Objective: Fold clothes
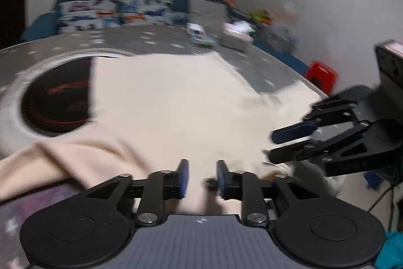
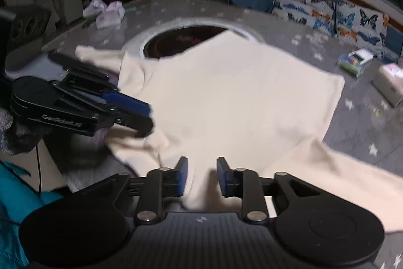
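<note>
In the left wrist view, the left gripper (image 1: 202, 177) has its jaws apart with a gap between the blue pads, over the near edge of the cream shirt (image 1: 171, 102). The shirt lies spread on the grey table (image 1: 264, 62) and partly covers a round dark plate (image 1: 55, 102). The right gripper (image 1: 284, 145) also shows here.

In the right wrist view, the right gripper (image 2: 201, 174) is parted too, with shirt cloth (image 2: 226, 97) between its pads, not pinched. The left gripper (image 2: 148, 115) is near the collar side; whether it holds cloth I cannot tell.
</note>
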`<act>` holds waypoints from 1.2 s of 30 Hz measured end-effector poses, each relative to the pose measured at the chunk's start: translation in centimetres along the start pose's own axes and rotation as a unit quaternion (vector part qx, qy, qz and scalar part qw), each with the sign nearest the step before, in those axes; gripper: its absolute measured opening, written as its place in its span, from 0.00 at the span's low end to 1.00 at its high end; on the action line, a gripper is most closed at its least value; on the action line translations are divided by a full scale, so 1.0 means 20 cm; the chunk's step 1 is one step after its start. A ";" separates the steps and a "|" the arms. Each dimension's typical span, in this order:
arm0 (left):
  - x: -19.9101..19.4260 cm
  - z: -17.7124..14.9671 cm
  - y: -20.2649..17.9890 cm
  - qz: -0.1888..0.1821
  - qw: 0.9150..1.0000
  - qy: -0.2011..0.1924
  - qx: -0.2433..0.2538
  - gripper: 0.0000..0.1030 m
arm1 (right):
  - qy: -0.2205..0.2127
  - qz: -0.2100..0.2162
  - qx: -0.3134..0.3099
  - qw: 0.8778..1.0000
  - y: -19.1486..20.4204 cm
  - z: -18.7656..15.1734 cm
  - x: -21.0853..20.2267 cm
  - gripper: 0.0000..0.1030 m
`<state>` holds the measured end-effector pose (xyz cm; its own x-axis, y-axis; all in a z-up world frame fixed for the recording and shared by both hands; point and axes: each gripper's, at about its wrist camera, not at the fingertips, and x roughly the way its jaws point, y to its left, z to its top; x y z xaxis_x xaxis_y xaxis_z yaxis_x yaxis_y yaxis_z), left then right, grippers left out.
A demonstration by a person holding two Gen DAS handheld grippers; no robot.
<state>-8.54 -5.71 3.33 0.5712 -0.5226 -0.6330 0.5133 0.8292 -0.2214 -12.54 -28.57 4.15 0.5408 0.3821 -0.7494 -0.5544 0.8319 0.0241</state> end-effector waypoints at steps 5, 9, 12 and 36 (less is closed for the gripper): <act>-0.20 0.00 0.24 0.095 0.990 -0.045 -0.099 0.36 | -0.001 0.012 -0.006 1.000 0.00 0.05 0.07 0.26; -0.40 -0.04 0.50 0.215 0.953 -0.075 -0.199 0.48 | 0.013 0.023 -0.010 1.000 0.02 0.05 0.14 0.27; -0.52 -0.07 0.71 0.275 0.915 -0.087 -0.282 0.49 | 0.019 0.025 -0.011 0.999 0.02 0.05 0.17 0.27; -0.50 -0.16 0.81 0.278 0.953 0.010 -0.121 0.50 | 0.028 0.024 -0.005 0.999 0.03 0.08 0.20 0.31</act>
<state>-7.97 13.47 3.65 0.6984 0.0121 -0.7157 -0.0282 0.9995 -0.0107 -9.70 -26.00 2.25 0.4772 0.3991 -0.7829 -0.5856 0.8087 0.0553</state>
